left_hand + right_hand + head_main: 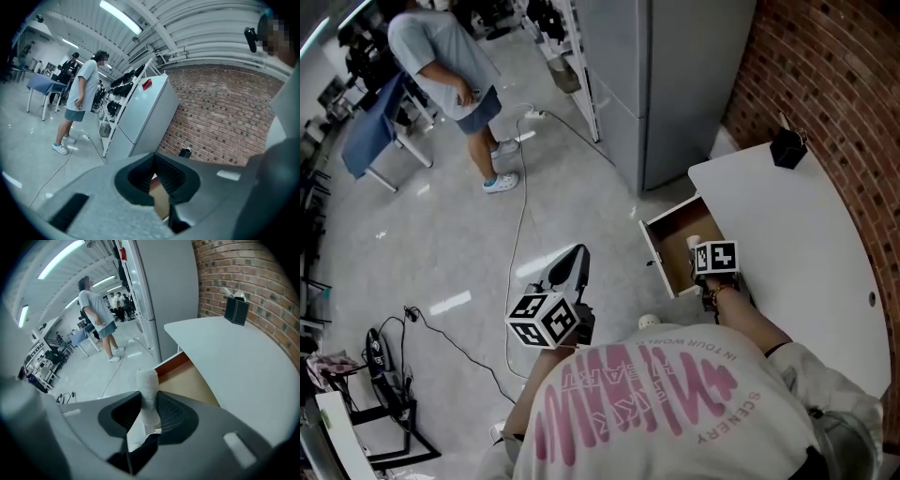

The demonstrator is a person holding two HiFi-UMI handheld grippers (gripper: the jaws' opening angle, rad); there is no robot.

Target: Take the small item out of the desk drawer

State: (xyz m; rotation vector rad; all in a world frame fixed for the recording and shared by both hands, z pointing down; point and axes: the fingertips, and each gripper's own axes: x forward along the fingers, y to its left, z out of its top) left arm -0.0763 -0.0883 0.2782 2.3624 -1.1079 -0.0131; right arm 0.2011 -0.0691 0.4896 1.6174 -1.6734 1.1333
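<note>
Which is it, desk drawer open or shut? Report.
Open: the drawer juts out from under the white desk, wooden inside exposed; the right gripper holds a white roll above it.

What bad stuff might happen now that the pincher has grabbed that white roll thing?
The right gripper pinches the white roll with much of it poking past the jaws. It might slip and drop back into the open drawer or onto the floor. The drawer also juts out from the desk just under the gripper, so the gripper could knock its edge on the way out.
</note>
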